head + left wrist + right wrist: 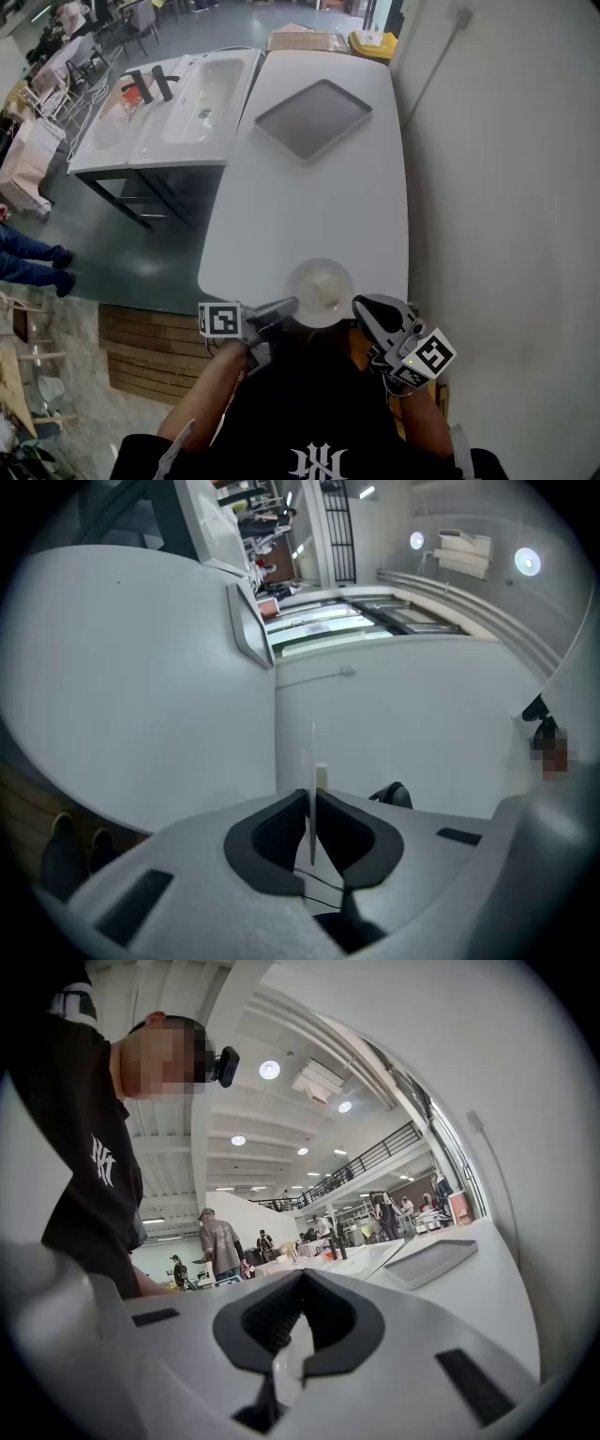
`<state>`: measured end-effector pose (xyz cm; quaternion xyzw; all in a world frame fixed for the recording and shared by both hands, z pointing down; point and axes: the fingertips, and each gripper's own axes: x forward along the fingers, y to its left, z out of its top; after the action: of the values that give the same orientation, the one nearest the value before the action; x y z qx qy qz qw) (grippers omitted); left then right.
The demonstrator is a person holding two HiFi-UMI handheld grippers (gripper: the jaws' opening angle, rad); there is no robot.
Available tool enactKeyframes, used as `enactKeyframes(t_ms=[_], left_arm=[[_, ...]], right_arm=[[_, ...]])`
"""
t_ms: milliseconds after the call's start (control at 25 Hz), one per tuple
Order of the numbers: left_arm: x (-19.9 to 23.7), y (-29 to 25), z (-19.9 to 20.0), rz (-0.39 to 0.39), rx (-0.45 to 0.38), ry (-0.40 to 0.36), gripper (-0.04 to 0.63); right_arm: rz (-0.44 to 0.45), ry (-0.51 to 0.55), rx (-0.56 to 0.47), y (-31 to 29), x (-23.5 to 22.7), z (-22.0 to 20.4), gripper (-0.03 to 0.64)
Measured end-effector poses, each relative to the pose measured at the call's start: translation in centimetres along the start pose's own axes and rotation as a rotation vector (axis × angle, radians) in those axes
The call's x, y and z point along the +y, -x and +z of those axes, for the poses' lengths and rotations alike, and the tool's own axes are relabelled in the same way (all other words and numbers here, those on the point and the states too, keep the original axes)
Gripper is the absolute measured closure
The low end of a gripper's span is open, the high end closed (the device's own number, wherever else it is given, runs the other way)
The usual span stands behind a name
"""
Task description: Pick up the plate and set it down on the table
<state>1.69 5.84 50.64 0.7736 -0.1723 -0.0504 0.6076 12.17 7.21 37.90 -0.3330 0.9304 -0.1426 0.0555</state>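
A small white plate (321, 292) with a pale block (326, 289) on it sits at the near edge of the white table (309, 206). My left gripper (289, 306) is shut on the plate's left rim. In the left gripper view the plate (312, 761) shows edge-on as a thin white line pinched between the dark pads (281, 832), with the block (322, 776) just behind. I cannot tell whether the plate rests on the table or hovers over it. My right gripper (361, 307) is shut and empty, just right of the plate; its jaws (300, 1283) meet with nothing between them.
A grey tray (313, 119) lies at the table's far end, also in the right gripper view (431, 1262). A white double sink unit (169, 108) stands left of the table. A white wall (506, 187) runs along the right. Wooden pallets (141, 352) lie on the floor at the near left.
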Motion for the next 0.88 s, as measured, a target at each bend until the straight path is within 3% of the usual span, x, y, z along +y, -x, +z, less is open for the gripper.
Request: enactKeyframes(t_ms=[320, 520, 720, 840, 880], left_arm=[[-1.5, 0.8, 0.8, -0.028, -0.028, 0.044, 0.572], [-3.3, 1.0, 1.6, -0.088, -0.036, 0.059, 0.572], [-4.3, 2.5, 3.0, -0.092, -0.049, 0.029, 0.572], [-5.3, 3.6, 3.9, -0.093, -0.056, 0.028, 0.572], [-5.6, 4.1, 4.3, -0.092, -0.056, 0.025, 0.572]], right_arm=[[-0.022, 0.018, -0.002, 0.1, 0.2, 0.6, 0.614], [-0.029, 0.009, -0.035, -0.3, 0.4, 1.5, 0.612], [-0.103, -0.019, -0.04, -0.7, -1.2, 2.0, 0.604], [-0.14, -0.063, -0.034, -1.1, -2.5, 2.2, 0.488], [-0.148, -0.078, -0.028, -1.4, -2.8, 2.1, 0.488]])
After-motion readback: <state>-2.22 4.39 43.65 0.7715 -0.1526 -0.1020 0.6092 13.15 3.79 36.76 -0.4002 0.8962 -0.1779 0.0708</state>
